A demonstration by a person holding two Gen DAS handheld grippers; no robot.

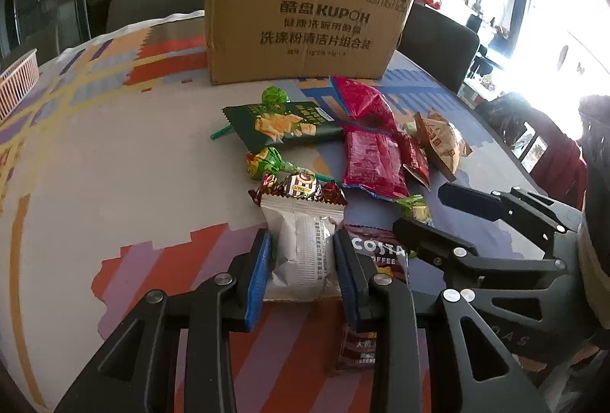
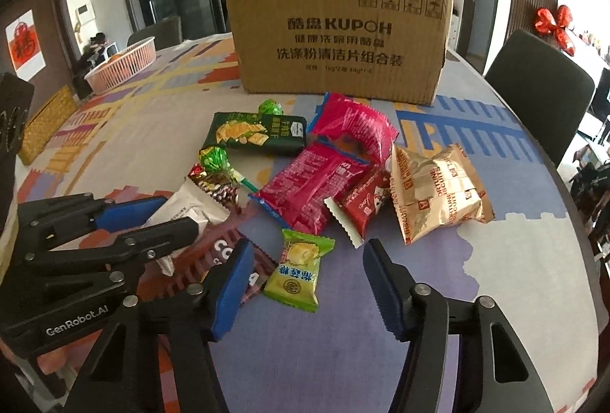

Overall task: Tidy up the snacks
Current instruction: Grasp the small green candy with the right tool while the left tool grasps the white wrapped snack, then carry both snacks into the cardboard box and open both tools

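A pile of snacks lies on the patterned table in front of a cardboard box point(image 1: 301, 16) point(image 2: 339, 35). My left gripper point(image 1: 303, 260) is shut on a white snack packet point(image 1: 301, 253), which also shows in the right wrist view point(image 2: 183, 211). A brown Costa coffee sachet point(image 1: 375, 253) lies under its right finger. My right gripper point(image 2: 305, 283) is open, with a green durian candy point(image 2: 299, 270) between its fingers on the table. Red packets point(image 2: 316, 184), a gold biscuit bag point(image 2: 438, 192), a green cracker pack point(image 2: 255, 132) and lollipops point(image 1: 267, 161) lie beyond.
A pink basket point(image 2: 126, 64) stands at the far left of the table. Dark chairs point(image 2: 541, 89) stand at the right and behind the box. A yellow woven box point(image 2: 45, 123) sits at the left edge.
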